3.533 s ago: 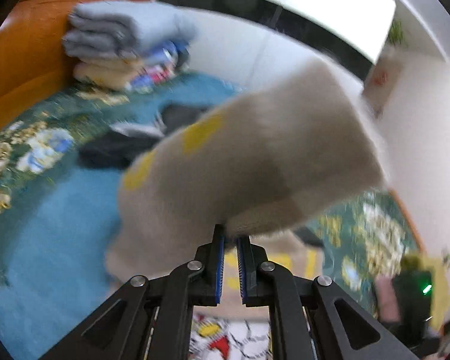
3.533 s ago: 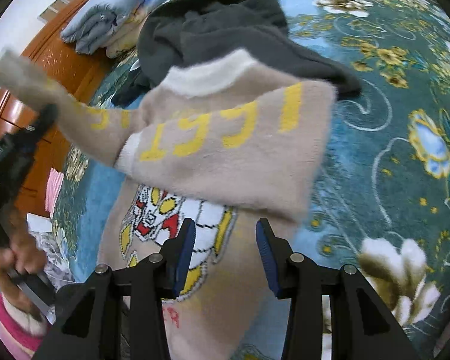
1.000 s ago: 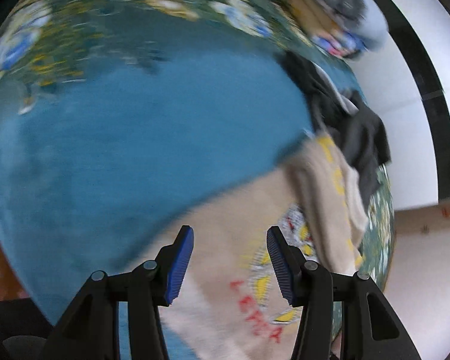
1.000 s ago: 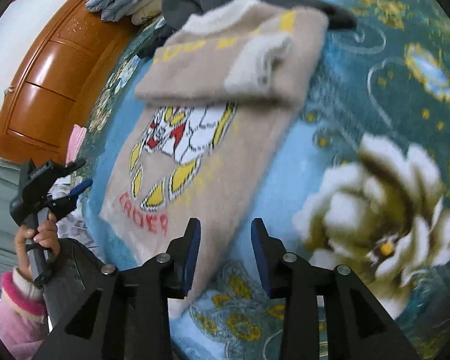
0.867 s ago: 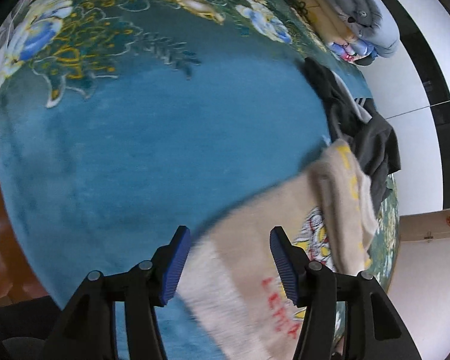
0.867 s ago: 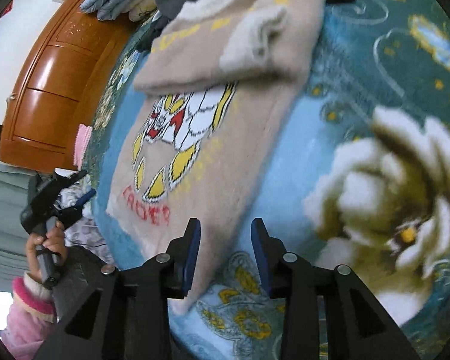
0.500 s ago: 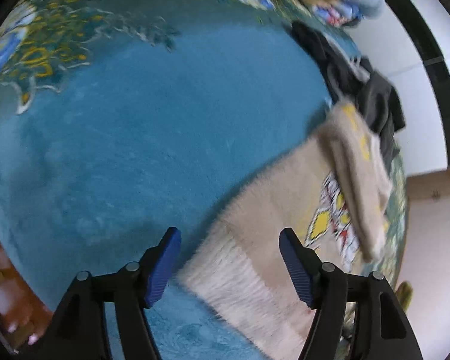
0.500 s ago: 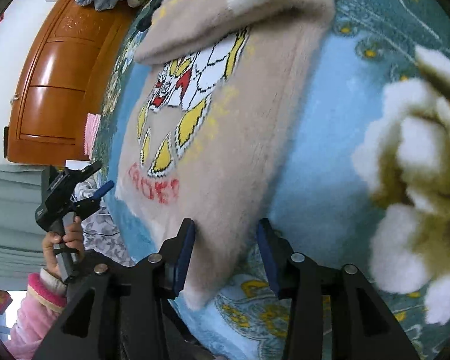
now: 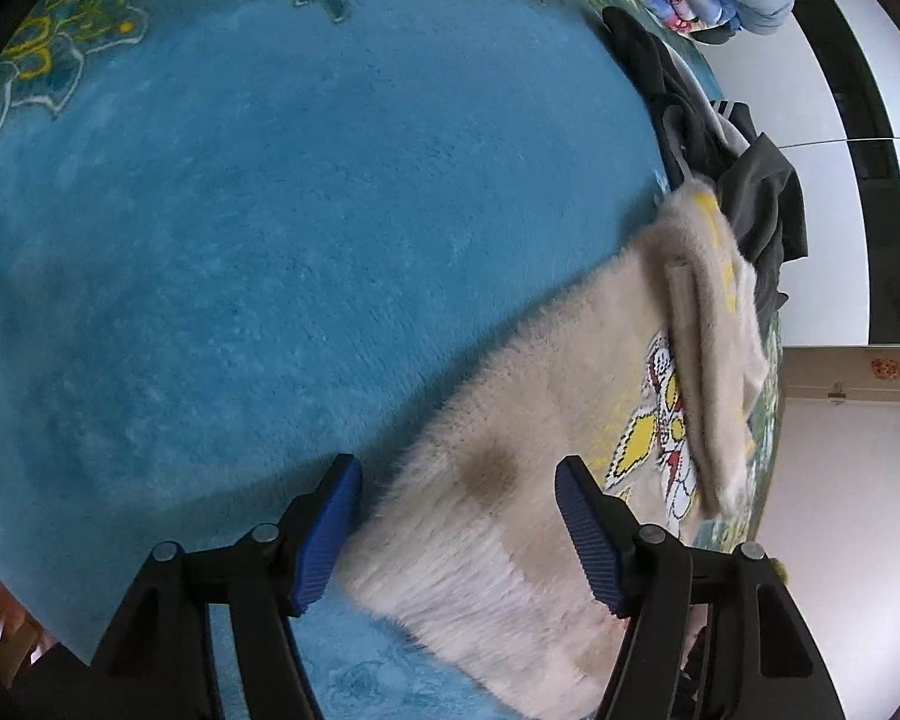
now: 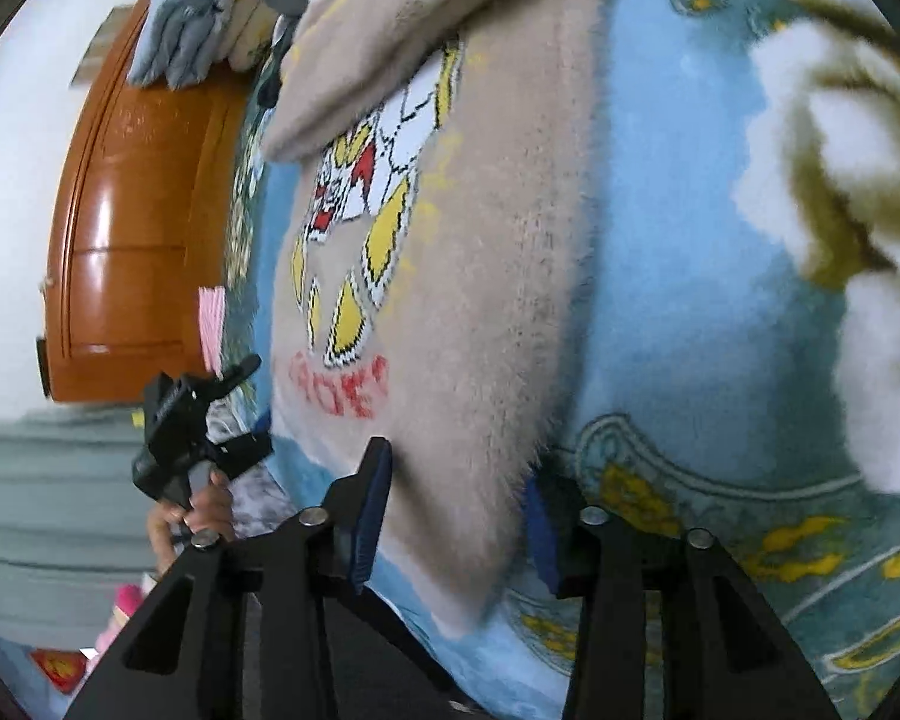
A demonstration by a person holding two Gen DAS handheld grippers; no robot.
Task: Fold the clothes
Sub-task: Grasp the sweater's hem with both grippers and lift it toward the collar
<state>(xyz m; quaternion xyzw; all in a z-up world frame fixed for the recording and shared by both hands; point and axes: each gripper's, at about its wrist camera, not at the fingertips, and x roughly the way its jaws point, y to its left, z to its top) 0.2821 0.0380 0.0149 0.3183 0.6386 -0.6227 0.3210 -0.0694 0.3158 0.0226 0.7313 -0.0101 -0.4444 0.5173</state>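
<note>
- The beige fleece sweater (image 9: 528, 420) lies flat on the blue floral blanket (image 9: 270, 210) of the bed, its sleeves folded across the chest and its long axis running straight away from both tongs, hem nearest.
- The left tongs (image 9: 459, 525) stand wide open astride the hem's left corner; the right tongs (image 10: 456, 510) are open too, astride the right corner, gripping nothing.
- Both hands look equally near, so lifting the hem toward the collar seems the likely fold.
- The collar end is half hidden behind the sleeves; whether any pad already touches the fleece is hard to tell.
- A dark garment pile (image 9: 744, 180) lies just beyond the sweater.
</note>
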